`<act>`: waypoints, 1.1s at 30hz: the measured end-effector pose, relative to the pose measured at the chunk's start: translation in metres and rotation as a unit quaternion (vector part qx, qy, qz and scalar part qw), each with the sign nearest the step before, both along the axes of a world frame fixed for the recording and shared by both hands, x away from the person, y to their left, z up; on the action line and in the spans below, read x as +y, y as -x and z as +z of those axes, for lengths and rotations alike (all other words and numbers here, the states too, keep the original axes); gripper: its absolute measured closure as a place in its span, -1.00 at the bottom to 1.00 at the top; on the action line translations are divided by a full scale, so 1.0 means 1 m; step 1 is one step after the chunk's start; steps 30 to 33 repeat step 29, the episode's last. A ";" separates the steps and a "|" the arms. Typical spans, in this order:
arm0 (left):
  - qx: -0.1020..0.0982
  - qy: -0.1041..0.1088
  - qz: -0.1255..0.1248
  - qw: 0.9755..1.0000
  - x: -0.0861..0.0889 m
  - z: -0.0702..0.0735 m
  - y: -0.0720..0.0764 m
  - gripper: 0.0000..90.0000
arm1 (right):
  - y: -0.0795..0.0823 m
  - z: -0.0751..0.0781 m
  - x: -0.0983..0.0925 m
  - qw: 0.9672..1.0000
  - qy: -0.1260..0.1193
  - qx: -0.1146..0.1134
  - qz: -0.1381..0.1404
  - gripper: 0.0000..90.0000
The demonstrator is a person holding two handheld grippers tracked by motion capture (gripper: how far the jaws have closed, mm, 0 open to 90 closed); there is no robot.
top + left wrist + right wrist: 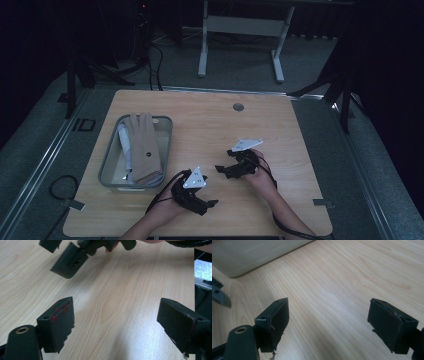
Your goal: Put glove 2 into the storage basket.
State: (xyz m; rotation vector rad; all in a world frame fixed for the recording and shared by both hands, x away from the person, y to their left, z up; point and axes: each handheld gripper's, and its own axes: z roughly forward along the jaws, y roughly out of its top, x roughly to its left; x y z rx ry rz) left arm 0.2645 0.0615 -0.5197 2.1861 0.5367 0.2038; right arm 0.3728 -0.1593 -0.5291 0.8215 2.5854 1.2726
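A grey tray (106, 176) stands at the table's left, holding a beige glove (144, 150) laid over white cloth (123, 142). My left gripper (212, 203) hovers near the front edge, right of the tray, jaws wide apart with bare wood between them (117, 322). My right gripper (220, 170) sits a little farther back and to the right, also open over bare wood (328, 320). The right gripper's jaw tips appear at the top of the left gripper view. The tray's wall (249, 255) shows at the top left of the right gripper view.
The wooden table (210, 125) has a round cable grommet (238, 107) near its far edge. Beyond it stands a white desk frame (240, 30) on the carpet. Cables trail from both grippers over the front edge. Tape marks sit at the table's front corners.
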 end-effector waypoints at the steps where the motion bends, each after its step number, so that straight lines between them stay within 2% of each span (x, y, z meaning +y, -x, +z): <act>1: 0.000 0.000 0.000 1.000 0.000 0.000 0.000 -0.67 | 0.001 -0.002 -0.002 1.000 -0.002 0.001 0.000 -0.62; 5: 0.002 0.003 0.001 1.000 -0.001 -0.004 -0.002 -0.67 | 0.004 -0.008 -0.007 1.000 -0.001 -0.003 -0.002 -0.63; 9: 0.001 -0.001 -0.010 1.000 -0.003 -0.009 -0.003 -0.67 | 0.007 -0.015 -0.016 1.000 -0.002 -0.010 -0.005 -0.63; 12: 0.010 -0.004 -0.022 1.000 -0.005 -0.014 -0.003 -0.67 | 0.008 -0.019 -0.022 1.000 -0.002 -0.008 -0.007 -0.63; 16: 0.020 0.000 -0.024 1.000 -0.006 -0.019 -0.003 -0.67 | 0.010 -0.023 -0.027 1.000 -0.003 -0.008 -0.008 -0.63; 20: 0.022 -0.005 -0.028 0.999 -0.006 -0.022 -0.004 -0.67 | 0.012 -0.024 -0.027 1.000 -0.006 -0.015 -0.003 -0.63; 33: 0.024 -0.002 -0.026 0.999 -0.005 -0.022 -0.005 -0.67 | 0.012 -0.024 -0.027 1.000 -0.003 -0.016 -0.004 -0.63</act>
